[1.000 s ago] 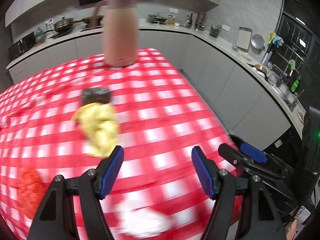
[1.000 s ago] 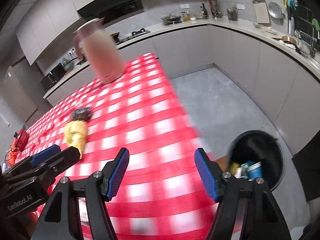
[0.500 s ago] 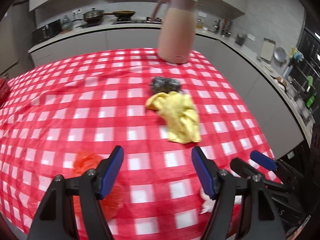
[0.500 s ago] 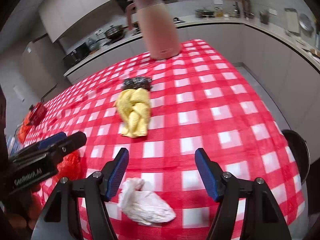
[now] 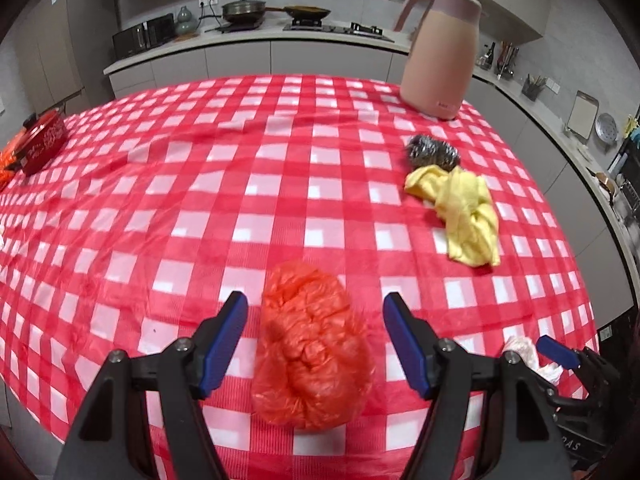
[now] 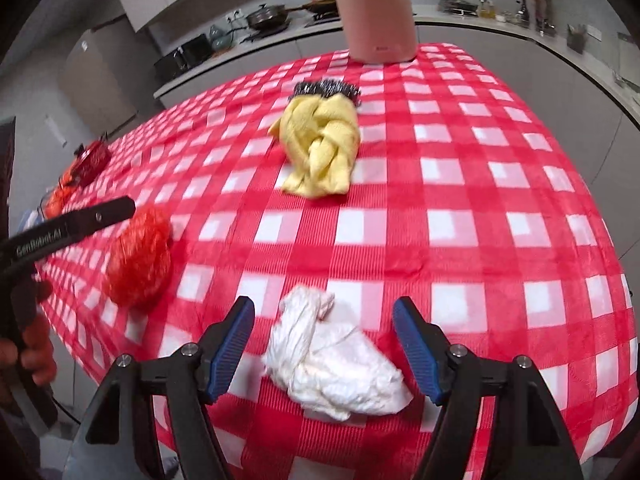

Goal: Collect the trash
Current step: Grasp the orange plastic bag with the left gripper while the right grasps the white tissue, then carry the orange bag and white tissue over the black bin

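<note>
Nearest the left wrist camera, the left gripper (image 5: 315, 334) stands with its jaws apart, the crumpled red plastic bag (image 5: 314, 356) lying between the blue pads with a gap on each side, so nothing is held. The bag rests on the checked tablecloth (image 5: 248, 200) near the table's close edge. It looks light, thin and springy; a grip across the middle of the bundle, where the folds are thickest, would likely hold better than a loose outer flap, which may slip.

The right gripper (image 6: 323, 344) is likewise spread, its jaws having just been opening a little further, and the wad of white paper (image 6: 332, 364) sits between them untouched, also close to the near edge. It appears soft and nearly weightless and should crush readily; the bulky centre seems the safest place to pinch.

Farther along the cloth lies a rumpled yellow cloth (image 6: 320, 148), with a steel scourer (image 6: 326, 90) touching its far end. Beyond them a tall pink jug (image 5: 440, 48) stands upright near the far corner, and behind that runs the kitchen counter (image 5: 248, 36).
</note>
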